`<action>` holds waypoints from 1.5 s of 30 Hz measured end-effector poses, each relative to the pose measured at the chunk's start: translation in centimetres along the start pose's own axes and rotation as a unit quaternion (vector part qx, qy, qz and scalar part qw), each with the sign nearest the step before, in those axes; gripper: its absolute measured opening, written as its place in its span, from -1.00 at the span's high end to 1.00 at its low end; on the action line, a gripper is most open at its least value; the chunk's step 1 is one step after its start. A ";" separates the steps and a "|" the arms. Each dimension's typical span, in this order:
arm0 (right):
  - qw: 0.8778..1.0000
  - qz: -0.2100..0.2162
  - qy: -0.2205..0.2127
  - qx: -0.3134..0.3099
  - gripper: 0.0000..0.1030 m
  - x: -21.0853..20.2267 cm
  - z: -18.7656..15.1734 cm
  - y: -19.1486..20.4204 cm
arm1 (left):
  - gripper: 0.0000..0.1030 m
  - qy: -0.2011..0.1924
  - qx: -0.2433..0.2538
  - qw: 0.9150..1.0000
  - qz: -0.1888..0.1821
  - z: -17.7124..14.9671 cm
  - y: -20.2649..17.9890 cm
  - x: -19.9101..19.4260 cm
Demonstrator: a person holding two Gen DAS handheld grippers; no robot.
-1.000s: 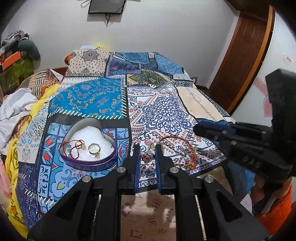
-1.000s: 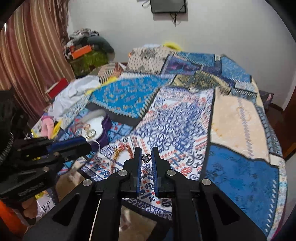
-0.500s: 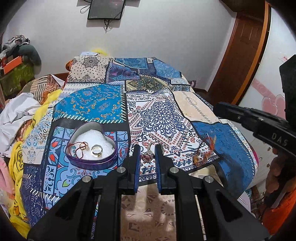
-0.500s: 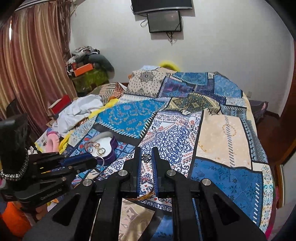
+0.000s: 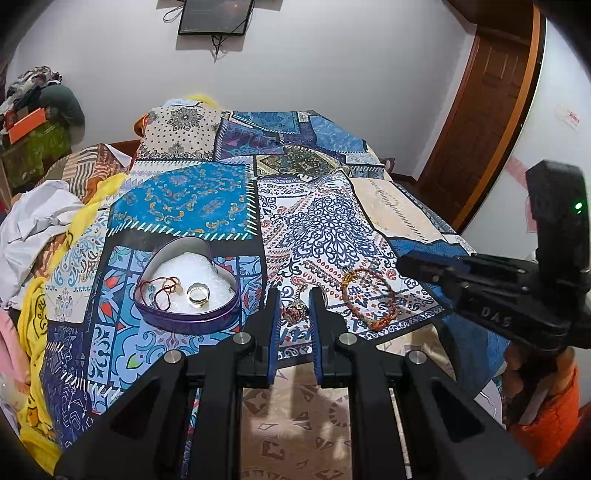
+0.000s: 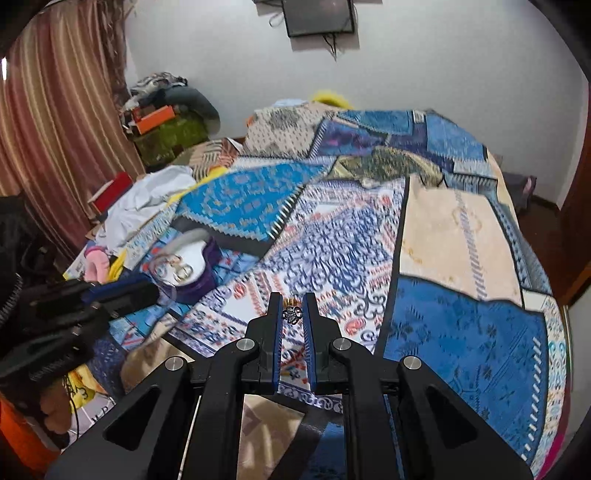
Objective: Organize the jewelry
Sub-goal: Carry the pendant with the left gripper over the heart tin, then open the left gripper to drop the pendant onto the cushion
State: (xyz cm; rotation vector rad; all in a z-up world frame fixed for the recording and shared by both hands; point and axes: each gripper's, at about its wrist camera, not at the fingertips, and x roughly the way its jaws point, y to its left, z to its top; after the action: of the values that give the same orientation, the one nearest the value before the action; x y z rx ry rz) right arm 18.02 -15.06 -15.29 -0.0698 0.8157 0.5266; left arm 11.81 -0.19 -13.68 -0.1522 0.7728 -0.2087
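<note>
Left wrist view: our heart-shaped box (image 5: 186, 314) on the bed (image 5: 332, 229) already holds rings; a bracelet (image 5: 367, 301) lies outside. Left gripper (image 5: 293, 310) pinches a beaded charm (image 5: 294, 311); right gripper (image 6: 292, 314) pinches a small chain (image 6: 291, 314).

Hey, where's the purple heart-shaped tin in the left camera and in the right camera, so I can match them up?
Left wrist view: heart-shaped tin sits left of centre on the bedspread, just left of the near jaws.
Right wrist view: tin is blurred at middle left, just beyond the left gripper.
Shared landmark: the dark wall screen at top of both.
</note>
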 end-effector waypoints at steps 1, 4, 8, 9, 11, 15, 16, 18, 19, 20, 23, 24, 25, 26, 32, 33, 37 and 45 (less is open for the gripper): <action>1.000 -0.002 0.003 0.001 0.82 0.1 -0.2 -0.1 | 0.74 0.000 0.000 1.000 0.000 0.0 0.1 0.0; 1.000 -0.008 0.010 0.002 0.82 0.6 -0.5 -0.3 | 0.74 0.001 -0.001 1.000 -0.001 0.0 0.1 0.2; 1.000 -0.002 0.004 0.003 0.82 0.3 -0.2 -0.1 | 0.74 0.000 -0.001 1.000 0.000 0.0 0.3 0.1; 1.000 0.000 0.000 0.002 0.82 0.1 0.0 0.1 | 0.74 -0.001 -0.002 1.000 0.001 0.0 0.4 0.0; 1.000 0.004 -0.007 -0.002 0.82 -0.2 0.5 0.5 | 0.74 -0.004 -0.003 1.000 0.004 0.1 0.6 -0.2; 0.999 0.014 -0.027 -0.013 0.82 -1.0 1.6 1.9 | 0.74 -0.014 -0.009 1.000 0.016 0.3 1.6 -0.8; 0.999 0.017 -0.030 -0.014 0.82 -0.9 1.9 2.1 | 0.74 -0.015 -0.010 1.000 0.018 0.3 1.7 -1.0; 0.999 0.023 -0.037 -0.019 0.82 -1.0 2.4 2.8 | 0.74 -0.019 -0.014 0.999 0.022 0.4 2.3 -1.3; 0.999 0.026 -0.040 -0.022 0.82 -1.1 2.7 3.3 | 0.74 -0.021 -0.015 0.999 0.025 0.4 2.6 -1.5; 0.998 0.029 -0.043 -0.024 0.82 -1.0 2.9 3.7 | 0.74 -0.023 -0.016 0.999 0.028 0.5 2.9 -1.6; 0.998 0.038 -0.046 -0.029 0.82 -0.7 3.5 4.7 | 0.74 -0.029 -0.020 0.999 0.034 0.7 3.8 -2.0; 0.997 0.044 -0.047 -0.032 0.82 -0.3 3.8 5.3 | 0.74 -0.030 -0.021 0.999 0.037 0.7 4.1 -2.1; 0.997 0.044 -0.047 -0.032 0.82 -0.3 3.8 5.3 | 0.74 -0.031 -0.022 0.999 0.039 0.7 4.4 -2.2; 0.997 0.047 -0.047 -0.034 0.82 -0.1 4.0 5.7 | 0.74 -0.032 -0.023 0.998 0.042 0.8 4.7 -2.2; 0.996 0.064 -0.040 -0.048 0.82 1.7 4.9 7.9 | 0.74 -0.031 -0.035 0.997 0.057 0.8 6.9 -1.9; 0.996 0.067 -0.037 -0.050 0.82 2.1 5.1 8.3 | 0.74 -0.030 -0.036 0.997 0.060 0.8 7.3 -1.8; 0.995 0.076 -0.025 -0.059 0.82 3.7 5.4 9.6 | 0.74 -0.026 -0.040 0.997 0.065 0.8 8.3 -1.3; 0.994 0.077 0.002 -0.072 0.82 6.9 6.5 11.3 | 0.74 -0.007 -0.047 0.997 0.058 0.5 9.9 0.8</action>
State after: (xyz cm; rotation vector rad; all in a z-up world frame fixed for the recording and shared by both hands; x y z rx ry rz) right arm 20.93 -0.66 -14.17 -0.1407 0.7901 0.7307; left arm 14.00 9.18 -16.01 -0.1968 0.7751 -0.0604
